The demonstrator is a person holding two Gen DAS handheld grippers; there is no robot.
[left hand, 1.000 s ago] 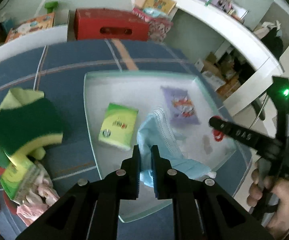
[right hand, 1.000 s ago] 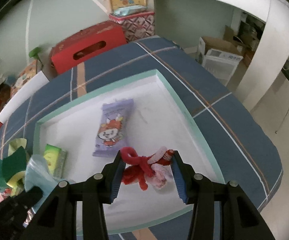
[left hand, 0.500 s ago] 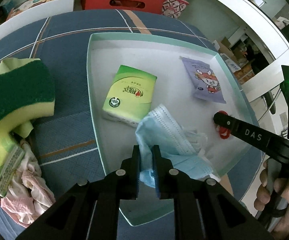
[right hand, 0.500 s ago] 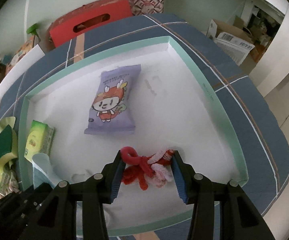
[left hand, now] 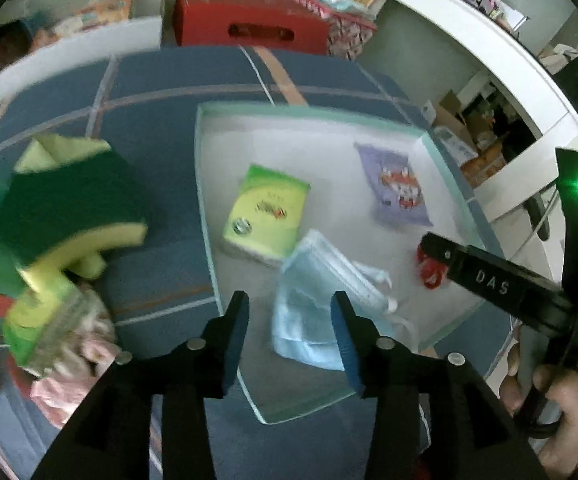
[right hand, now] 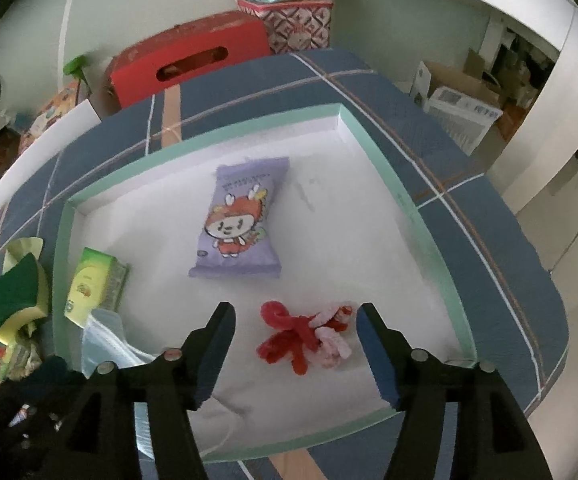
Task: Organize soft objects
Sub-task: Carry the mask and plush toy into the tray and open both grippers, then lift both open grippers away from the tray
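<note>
A white tray with a mint rim (left hand: 205, 208) (right hand: 373, 152) lies on the blue plaid table. In it are a green tissue pack (left hand: 267, 212) (right hand: 93, 288), a purple snack pouch (left hand: 397, 188) (right hand: 241, 224), a light blue face mask (left hand: 313, 300) (right hand: 105, 340) and a red-and-pink fuzzy toy (right hand: 305, 336) (left hand: 429, 268). My left gripper (left hand: 289, 312) is open just above the mask. My right gripper (right hand: 295, 320) is open around the toy without touching it.
Left of the tray lie a green-and-yellow sponge (left hand: 65, 208) (right hand: 13, 300), a yellow cloth, a green packet and pink fabric (left hand: 77, 360). A red tissue box (left hand: 249, 24) (right hand: 185, 64) and patterned boxes stand beyond the table. A white counter (left hand: 489, 52) runs at the right.
Both grippers have opened. The left let go of the face mask and the right let go of the fuzzy toy; both now lie in the tray. Both grippers have lifted slightly.
</note>
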